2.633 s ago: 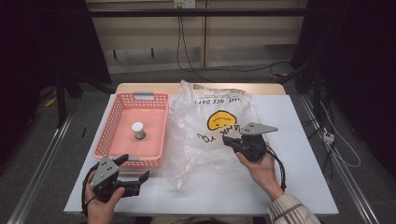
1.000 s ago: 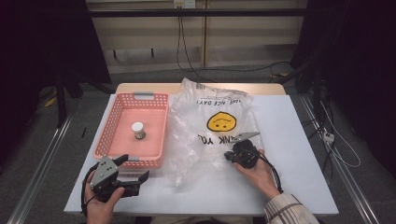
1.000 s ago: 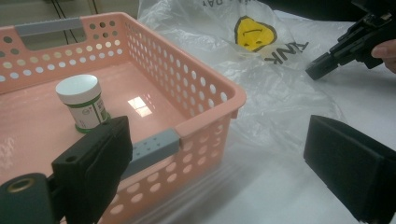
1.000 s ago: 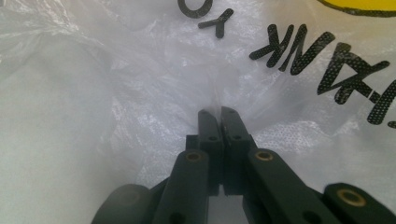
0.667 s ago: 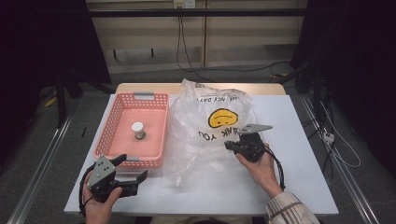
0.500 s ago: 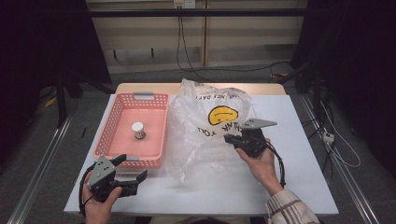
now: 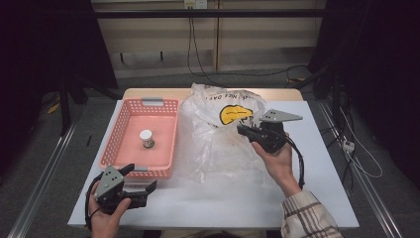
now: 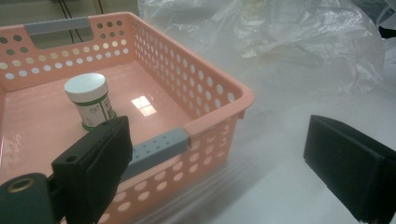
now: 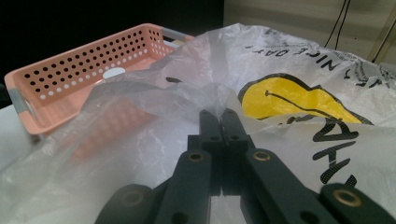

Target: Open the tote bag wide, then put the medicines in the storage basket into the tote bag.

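A clear plastic bag (image 7: pixel 223 134) with a yellow smiley face and black lettering lies crumpled on the white table (image 7: pixel 327 198). My right gripper (image 7: pixel 241 130) is shut on a fold of the plastic bag (image 9: pixel 280 70) and holds that part lifted off the table; the film bunches between the gripper's fingertips (image 9: pixel 218 113). A pink perforated basket (image 7: pixel 116 144) stands left of the bag, with a small white-lidded jar (image 7: pixel 146 138) upright inside. My left gripper (image 7: pixel 148 188) rests open at the table's front left, just before the basket (image 8: pixel 224 93), nothing between its fingers (image 8: pixel 98 158). The jar (image 8: pixel 89 99) stands in the basket ahead.
The bag overlaps the basket's right side. Bare white table lies in front of the bag and to its right. Black cables (image 7: pixel 198 44) hang at the back wall; a cable (image 7: pixel 299 163) trails from my right gripper.
My right gripper has risen with the bag's fold pinched in it, pulling the plastic up and towards the back. The left gripper has stayed where it was.
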A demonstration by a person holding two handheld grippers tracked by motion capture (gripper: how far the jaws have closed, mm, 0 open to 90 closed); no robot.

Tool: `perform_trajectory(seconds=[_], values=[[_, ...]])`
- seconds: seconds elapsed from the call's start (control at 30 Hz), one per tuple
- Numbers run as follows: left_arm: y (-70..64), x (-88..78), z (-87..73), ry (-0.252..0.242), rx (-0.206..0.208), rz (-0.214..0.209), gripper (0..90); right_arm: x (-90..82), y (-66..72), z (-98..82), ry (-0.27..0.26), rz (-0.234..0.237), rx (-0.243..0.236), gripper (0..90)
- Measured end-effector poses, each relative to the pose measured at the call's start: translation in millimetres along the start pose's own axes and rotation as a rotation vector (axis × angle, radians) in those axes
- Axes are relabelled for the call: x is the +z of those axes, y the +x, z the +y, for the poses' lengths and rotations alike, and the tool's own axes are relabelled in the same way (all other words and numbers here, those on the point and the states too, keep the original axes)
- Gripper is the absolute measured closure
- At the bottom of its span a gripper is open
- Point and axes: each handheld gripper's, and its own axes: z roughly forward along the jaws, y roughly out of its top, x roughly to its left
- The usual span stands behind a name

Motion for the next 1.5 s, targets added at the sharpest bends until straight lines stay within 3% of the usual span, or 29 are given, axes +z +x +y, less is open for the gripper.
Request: perform_trajectory(seconds=[0.23,0.37,0.43,0.5,0.7,0.83,0.97,1.0,1.1,1.27,1.3,1.37,1.43,1.47,1.5], values=[[2.3,-0.2,1.1,-0.002,-0.008,0.0,7.7,3.2,-3.8,-0.6,0.0,0.002,0.009,90.0],[6.5,0.8,4.9,-0.013,-0.036,0.019,8.1,2.3,-3.3,-1.4,0.003,0.007,0.005,90.0],[9.0,2.9,9.4,0.012,-0.018,0.02,8.0,1.2,-3.6,-1.0,0.001,0.008,0.004,90.0],[10.5,5.9,14.9,0.06,0.006,-0.02,8.6,0.8,-3.7,-1.0,0.0,0.01,0.006,90.0],[10.6,5.6,27.9,0.078,0.035,-0.04,7.7,1.5,-3.5,-0.6,0.002,0.031,0.01,90.0],[21.7,8.9,37.6,0.077,0.003,-0.055,7.7,1.9,-2.5,-1.4,0.009,0.032,0.009,90.0],[36.1,18.9,45.8,0.11,0.005,-0.043,8.8,-1.0,-1.5,-3.2,0.008,0.032,0.009,90.0],[43.4,25.3,50.5,0.139,0.019,-0.026,10.4,-1.6,-1.7,-3.8,0.01,0.031,0.009,90.0],[49.9,31.5,54.4,0.153,0.021,-0.029,16.5,-2.8,-2.8,-4.1,0.009,0.03,0.009,90.0],[65.7,44.7,63.2,0.168,0.036,-0.024,12.9,-2.9,-2.8,-4.0,0.008,0.035,0.015,90.0],[70.1,47.2,65.1,0.173,0.037,-0.039,10.5,-2.4,-2.9,-4.1,0.008,0.035,0.011,90.0],[79.1,56.0,68.9,0.22,0.035,-0.058,7.8,-1.9,-2.7,-4.4,0.013,0.036,0.009,90.0],[84.1,62.9,69.8,0.218,0.007,-0.003,9.7,-1.1,-2.3,-4.4,0.015,0.039,0.01,90.0],[88.5,69.6,71.8,0.26,0.012,-0.002,9.7,-0.6,-2.1,-4.5,0.017,0.041,0.011,90.0],[88.5,69.6,71.8,0.26,0.012,-0.002,9.9,-0.6,-2.1,-4.5,0.017,0.041,0.011,90.0]])
